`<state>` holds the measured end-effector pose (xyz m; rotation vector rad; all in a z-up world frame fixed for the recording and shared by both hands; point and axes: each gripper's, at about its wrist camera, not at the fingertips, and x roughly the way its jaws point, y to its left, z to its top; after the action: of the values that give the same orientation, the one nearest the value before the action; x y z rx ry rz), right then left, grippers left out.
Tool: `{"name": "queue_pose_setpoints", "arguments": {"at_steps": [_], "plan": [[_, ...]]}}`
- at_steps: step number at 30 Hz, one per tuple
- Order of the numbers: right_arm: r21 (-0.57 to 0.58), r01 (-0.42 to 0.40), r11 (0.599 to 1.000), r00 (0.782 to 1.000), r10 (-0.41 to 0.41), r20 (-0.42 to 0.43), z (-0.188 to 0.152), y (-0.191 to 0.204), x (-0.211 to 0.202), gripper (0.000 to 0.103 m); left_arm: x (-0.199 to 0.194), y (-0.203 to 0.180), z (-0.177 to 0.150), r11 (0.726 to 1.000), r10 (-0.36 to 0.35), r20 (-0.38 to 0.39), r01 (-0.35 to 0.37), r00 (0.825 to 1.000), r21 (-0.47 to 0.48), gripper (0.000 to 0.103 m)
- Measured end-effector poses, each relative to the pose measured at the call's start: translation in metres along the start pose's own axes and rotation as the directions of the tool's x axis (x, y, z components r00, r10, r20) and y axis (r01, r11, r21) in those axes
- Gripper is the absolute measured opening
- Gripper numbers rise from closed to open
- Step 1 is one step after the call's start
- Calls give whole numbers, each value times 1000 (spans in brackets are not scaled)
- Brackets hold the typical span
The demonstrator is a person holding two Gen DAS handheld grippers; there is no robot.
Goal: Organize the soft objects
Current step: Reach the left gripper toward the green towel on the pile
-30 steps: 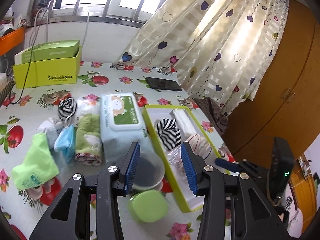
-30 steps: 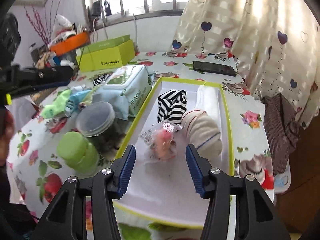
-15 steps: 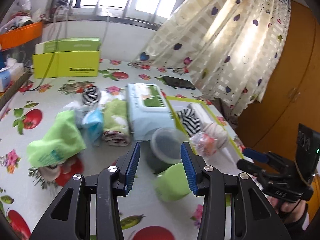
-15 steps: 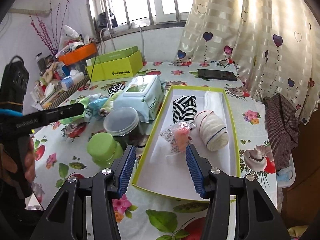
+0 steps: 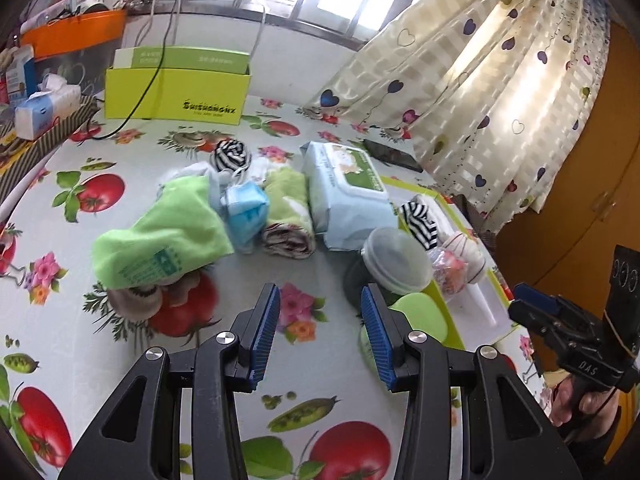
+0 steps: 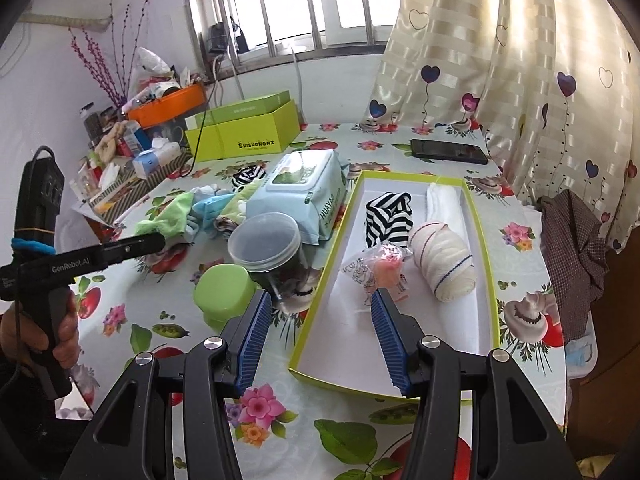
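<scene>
Closest to the left wrist camera, the left gripper is held with its blue ribbed pads apart and nothing between them, over a bare bit of the fruit-and-flower printed tablecloth. Same deal on the other side: the right gripper is spread open and empty, hung over the near end of the shallow lime-edged white cardboard tray.

Just past the left pads, a squat lime-green plastic container is seen beside a clear lidded plastic tub with something dark inside, hard to tell what. Both are parked right against the tray's left wall.

Inside the tray, four soft things are laid out: a pink item in a crinkly clear bag nearest, a cream rolled sock with thin blue and red stripes next to it, then a black-and-white striped folded cloth and a white rolled towel at the far end.

Left of the tray, still on the tablecloth, a light-blue pack of wet wipes is lined up with a rolled green patterned cloth, a small blue fabric bundle and a floppy lime-green cloth. A second striped sock ball is tucked behind them.

Further back, a yellow-green cardboard box and a black phone are set by the heart-print curtain.
</scene>
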<state>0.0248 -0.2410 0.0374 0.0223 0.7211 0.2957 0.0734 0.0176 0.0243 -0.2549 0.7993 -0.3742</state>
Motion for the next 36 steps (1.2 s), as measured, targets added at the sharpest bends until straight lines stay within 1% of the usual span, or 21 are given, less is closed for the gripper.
{"name": "queue_pose_setpoints", "arguments": {"at_steps": [3,7,11,17,20,23,26,30,31,33,36], "plan": [[0,-3,1000,1000,3,1,1,1,0,51,-1,8,0,1000,20,-1,-20,1000,-15,44],[-6,-4,1000,1000,4,4,4,6,2,51,-3,19,1,998,23,-6,-23,1000,-52,44],[-19,-12,1000,1000,12,10,8,12,2,51,-6,26,4,997,42,-3,-42,999,-67,44],[-37,-20,999,1000,21,5,12,17,6,51,-7,37,9,991,80,-19,-81,997,-102,44],[-42,-24,999,1000,25,4,15,19,7,51,-7,42,12,986,113,-24,-115,993,-120,44],[-53,-30,998,1000,30,4,17,22,8,51,-9,49,13,983,116,-27,-118,993,-141,44],[-64,-36,997,999,36,2,19,25,11,51,-11,53,17,985,102,-20,-104,995,-139,44],[-76,-45,996,999,45,-3,22,30,16,51,-15,59,24,984,135,5,-133,991,-118,44],[-79,-46,996,999,46,-4,23,31,17,51,-16,61,25,984,137,11,-135,991,-119,45],[-85,-51,995,999,51,-7,25,34,19,51,-19,68,29,981,157,33,-152,987,-120,60],[-92,-56,994,998,55,-10,27,35,22,51,-20,80,34,976,179,48,-172,983,-130,62]]}}
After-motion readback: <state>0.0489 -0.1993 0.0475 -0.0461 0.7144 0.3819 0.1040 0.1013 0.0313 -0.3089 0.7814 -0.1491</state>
